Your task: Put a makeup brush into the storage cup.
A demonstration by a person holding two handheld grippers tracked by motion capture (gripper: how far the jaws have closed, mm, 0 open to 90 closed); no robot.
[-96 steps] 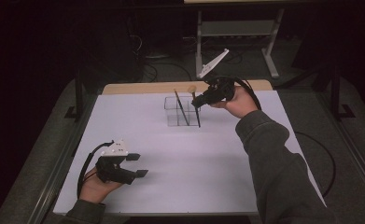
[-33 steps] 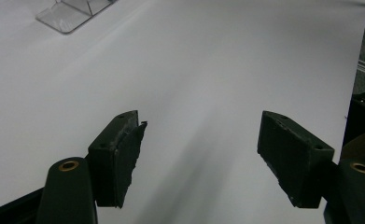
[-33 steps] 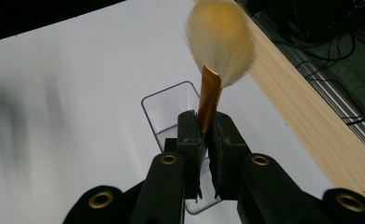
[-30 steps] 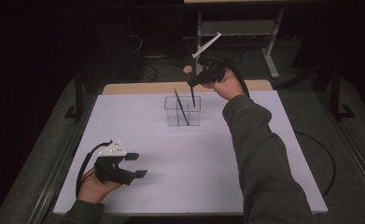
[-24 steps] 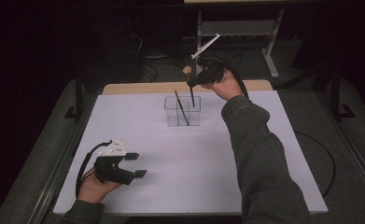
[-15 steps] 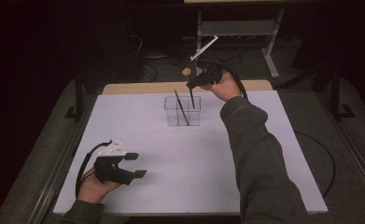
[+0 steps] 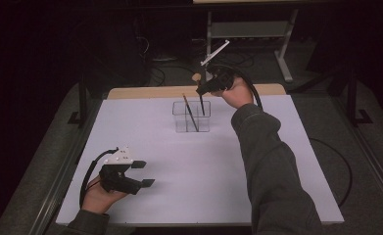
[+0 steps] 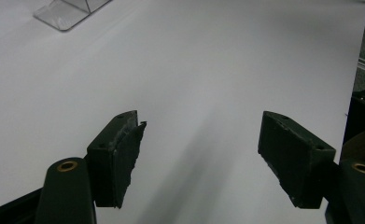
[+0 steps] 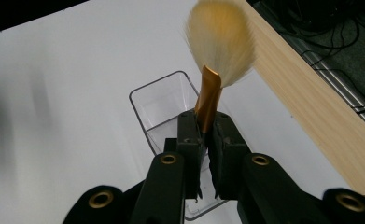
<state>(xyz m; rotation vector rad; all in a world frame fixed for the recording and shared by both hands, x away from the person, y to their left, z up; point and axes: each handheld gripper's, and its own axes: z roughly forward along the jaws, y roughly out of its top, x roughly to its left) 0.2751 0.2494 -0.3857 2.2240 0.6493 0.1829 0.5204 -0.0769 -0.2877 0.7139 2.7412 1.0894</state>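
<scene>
Overhead, the right gripper (image 7: 204, 89) pinches a makeup brush (image 7: 199, 96) above the clear organizer (image 7: 192, 116); lower it straight down. Ahead of the left gripper (image 8: 201, 140), jaws apart and holding nothing, lies bare table (image 8: 217, 60). Along the right gripper (image 9: 207, 140), keep the gold ferrule (image 9: 208, 100) centred over the compartment (image 9: 164, 105).

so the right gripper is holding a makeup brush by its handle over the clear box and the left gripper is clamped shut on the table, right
Not quite. The left gripper is open, its jaws standing wide apart with nothing between them, as the left gripper view shows. The rest holds: the right gripper is shut on the makeup brush at its gold handle, over the clear box.
</scene>
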